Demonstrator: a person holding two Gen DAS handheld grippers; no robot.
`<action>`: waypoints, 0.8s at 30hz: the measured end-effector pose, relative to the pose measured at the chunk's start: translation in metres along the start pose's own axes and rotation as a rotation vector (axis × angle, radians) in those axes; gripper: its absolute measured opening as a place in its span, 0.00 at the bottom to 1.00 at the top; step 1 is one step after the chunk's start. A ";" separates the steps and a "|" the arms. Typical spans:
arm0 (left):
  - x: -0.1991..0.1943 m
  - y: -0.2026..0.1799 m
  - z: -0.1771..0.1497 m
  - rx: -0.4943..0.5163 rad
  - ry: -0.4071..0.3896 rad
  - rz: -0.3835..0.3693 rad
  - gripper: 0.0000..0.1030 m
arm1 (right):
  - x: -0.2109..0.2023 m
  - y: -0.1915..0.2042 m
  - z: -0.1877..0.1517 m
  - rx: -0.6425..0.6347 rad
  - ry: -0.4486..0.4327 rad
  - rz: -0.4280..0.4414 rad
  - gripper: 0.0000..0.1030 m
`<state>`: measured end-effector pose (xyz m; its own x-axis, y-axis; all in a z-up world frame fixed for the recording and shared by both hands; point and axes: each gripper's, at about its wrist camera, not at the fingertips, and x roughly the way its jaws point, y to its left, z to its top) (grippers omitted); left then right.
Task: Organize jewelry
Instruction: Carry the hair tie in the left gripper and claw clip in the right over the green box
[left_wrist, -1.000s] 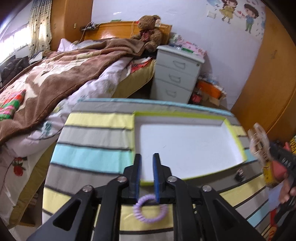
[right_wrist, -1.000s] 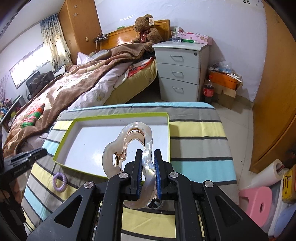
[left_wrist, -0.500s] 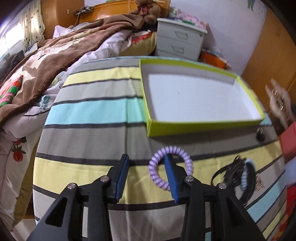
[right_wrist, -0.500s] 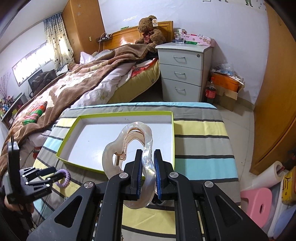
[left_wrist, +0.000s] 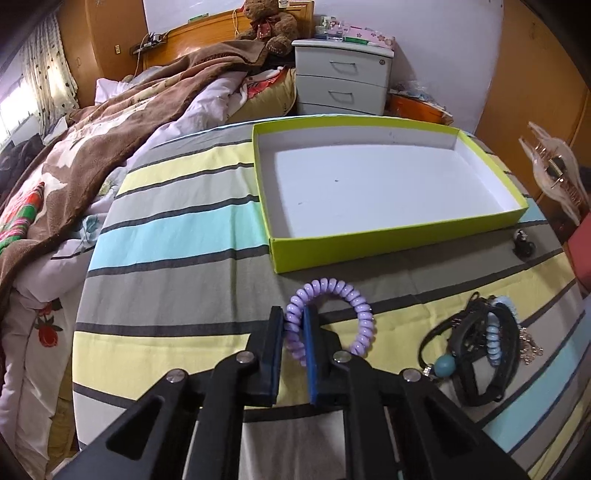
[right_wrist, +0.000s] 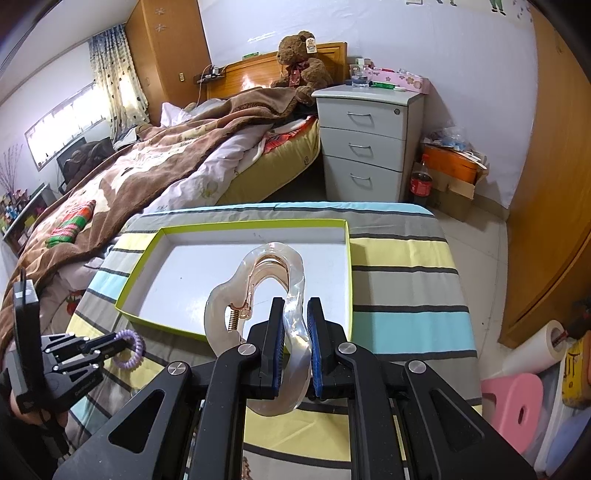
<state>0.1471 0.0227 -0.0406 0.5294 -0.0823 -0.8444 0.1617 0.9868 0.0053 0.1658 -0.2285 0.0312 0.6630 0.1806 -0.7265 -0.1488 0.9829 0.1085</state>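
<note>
Purple coil hair tie (left_wrist: 330, 321): on the striped cloth, six o'clock of the green box (left_wrist: 399, 243); soft, springy, light.
Left gripper (left_wrist: 294, 341): jaws just closed, pinching its left arc.
Clear hair claw (right_wrist: 273, 314): rigid, slick, brittle; clamped in right gripper (right_wrist: 295, 347).

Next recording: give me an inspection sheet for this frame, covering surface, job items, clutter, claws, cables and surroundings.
Surface: striped cloth over the table.
Job's things: green tray, white inside, nothing in it; purple coil tie; clear hair clip; heap of dark bands on the cloth; small dark piece near the tray.
Clutter: nothing seen.
Claws: left claw has just closed on the coil tie; right claw shut on the hair clip, in front of the tray.
Cables: cord on the headboard.
Surroundings: bed, teddy bear, drawer unit, pink stool.
</note>
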 end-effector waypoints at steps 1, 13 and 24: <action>-0.002 0.001 0.000 -0.003 -0.006 0.001 0.11 | -0.001 0.000 0.000 0.001 -0.003 -0.001 0.12; -0.042 0.010 0.024 -0.031 -0.097 -0.043 0.11 | -0.015 -0.002 0.011 -0.004 -0.028 -0.020 0.12; -0.050 0.014 0.082 -0.051 -0.170 -0.069 0.11 | -0.001 -0.004 0.040 -0.016 -0.018 -0.057 0.12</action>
<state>0.1916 0.0295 0.0455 0.6524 -0.1682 -0.7390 0.1624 0.9834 -0.0805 0.1955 -0.2312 0.0584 0.6836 0.1254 -0.7190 -0.1226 0.9909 0.0563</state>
